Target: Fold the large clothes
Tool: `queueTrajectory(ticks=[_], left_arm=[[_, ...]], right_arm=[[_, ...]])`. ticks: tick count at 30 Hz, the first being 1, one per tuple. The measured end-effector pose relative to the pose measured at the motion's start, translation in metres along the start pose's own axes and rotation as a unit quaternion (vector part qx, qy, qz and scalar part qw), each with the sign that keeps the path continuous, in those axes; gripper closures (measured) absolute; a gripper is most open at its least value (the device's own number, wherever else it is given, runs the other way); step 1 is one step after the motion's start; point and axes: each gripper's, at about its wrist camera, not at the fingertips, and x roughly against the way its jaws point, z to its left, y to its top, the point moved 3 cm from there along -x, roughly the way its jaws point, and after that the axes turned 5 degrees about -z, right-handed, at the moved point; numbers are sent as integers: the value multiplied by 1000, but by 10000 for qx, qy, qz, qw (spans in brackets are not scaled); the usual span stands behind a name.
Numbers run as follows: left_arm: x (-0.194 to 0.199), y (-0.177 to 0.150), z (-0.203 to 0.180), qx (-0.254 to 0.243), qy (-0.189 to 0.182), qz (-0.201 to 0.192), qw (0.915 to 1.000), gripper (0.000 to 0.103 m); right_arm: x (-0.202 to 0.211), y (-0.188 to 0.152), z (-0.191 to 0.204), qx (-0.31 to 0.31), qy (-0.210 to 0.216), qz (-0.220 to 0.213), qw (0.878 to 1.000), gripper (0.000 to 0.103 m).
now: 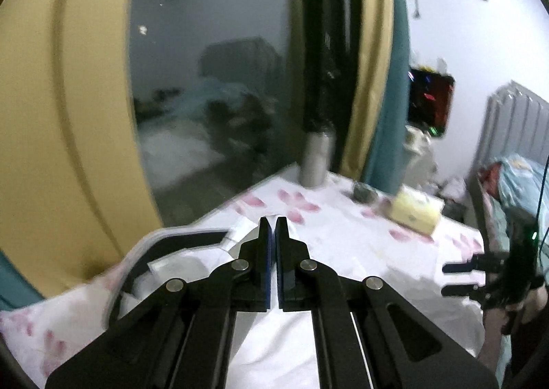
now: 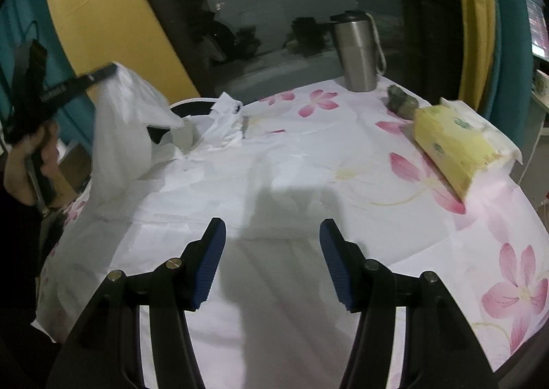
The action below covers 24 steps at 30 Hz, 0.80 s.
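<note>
Left gripper (image 2: 115, 70) jaws pinching white garment (image 2: 192, 183) lifted at the surface's (image 2: 480, 217) left edge, right gripper (image 2: 272, 234) jaws spread above the fabric

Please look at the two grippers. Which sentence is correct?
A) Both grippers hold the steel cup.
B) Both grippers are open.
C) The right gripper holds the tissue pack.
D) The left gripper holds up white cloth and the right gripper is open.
D: the left gripper pinches the white cloth in the air, while the right gripper is wide open above the table.
</note>
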Motion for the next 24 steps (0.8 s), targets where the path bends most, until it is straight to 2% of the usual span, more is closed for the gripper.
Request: queueTrajectory(ticks=[3,7,9,10,11,15,17,20,24], left_arm=[[-35,-32,-22,107,-357,485,9981,100],[-69,-82,-42,426,-716,1205,9892,100],[-77,-107,-48,592,-943,1597,9809,89],[-77,-118,-52,671,-1098,1770,9758,70],[-74,-125,-54,717,-1177,1830,9734,55],[-43,-139,-46,886,-1393,1830,9692,51],[-21,-138,-32,937,-1339,1730,9713,51],[8,-136,0,1025,-1046,1540,9772,51],[40,-141,58,1170,-215,1336,9839,51]], right_arm=[[3,-4,-10,-89,-68,13,9999,46],[6,-11,-20,-178,-209,78,9996,46],[7,-12,-24,-199,-274,108,9994,46],[7,-13,-25,-205,-312,125,9992,46],[6,-13,-25,-196,-329,146,9992,46],[-4,-10,-20,-43,-359,269,9990,46],[-11,-6,-15,63,-339,320,9989,46],[-26,6,-1,340,-265,370,9984,46],[-54,31,28,769,-26,413,9962,46]])
